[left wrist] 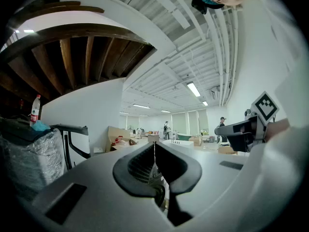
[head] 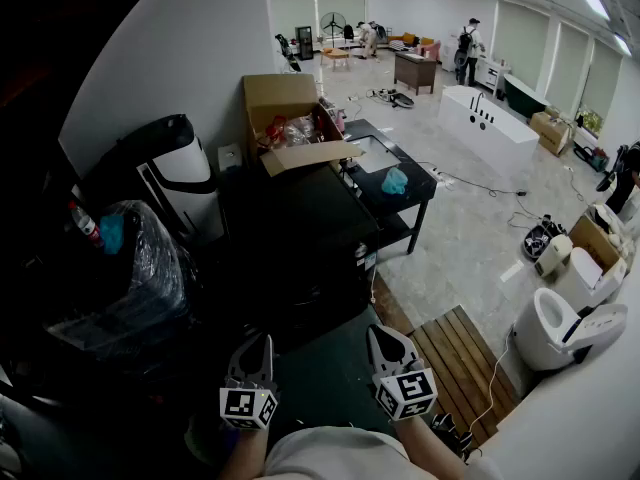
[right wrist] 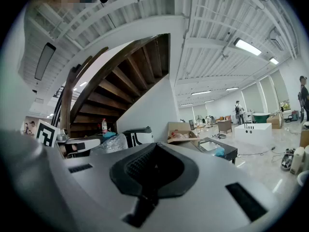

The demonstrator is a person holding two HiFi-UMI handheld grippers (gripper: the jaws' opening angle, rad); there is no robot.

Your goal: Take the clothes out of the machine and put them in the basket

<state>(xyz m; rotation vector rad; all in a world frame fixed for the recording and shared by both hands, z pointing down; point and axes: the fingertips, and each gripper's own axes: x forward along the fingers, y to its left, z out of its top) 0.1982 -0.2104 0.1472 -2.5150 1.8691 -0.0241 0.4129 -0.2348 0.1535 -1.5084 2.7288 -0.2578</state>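
Pointing level, the white left gripper (head: pixel 254 350) and white right gripper (head: pixel 388 344) have jaws pressed together. Neither grips anything.

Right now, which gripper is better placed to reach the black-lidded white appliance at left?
Left, probably: left gripper sits nearer the white appliance; right gripper is farther across. Both are shut and empty, so otherwise equal.

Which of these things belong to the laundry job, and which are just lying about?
For the job: left gripper, right gripper, both shut and empty; no machine or basket clearly seen.
Lying about: cardboard box, black table, bathtub, toilet, bottle.
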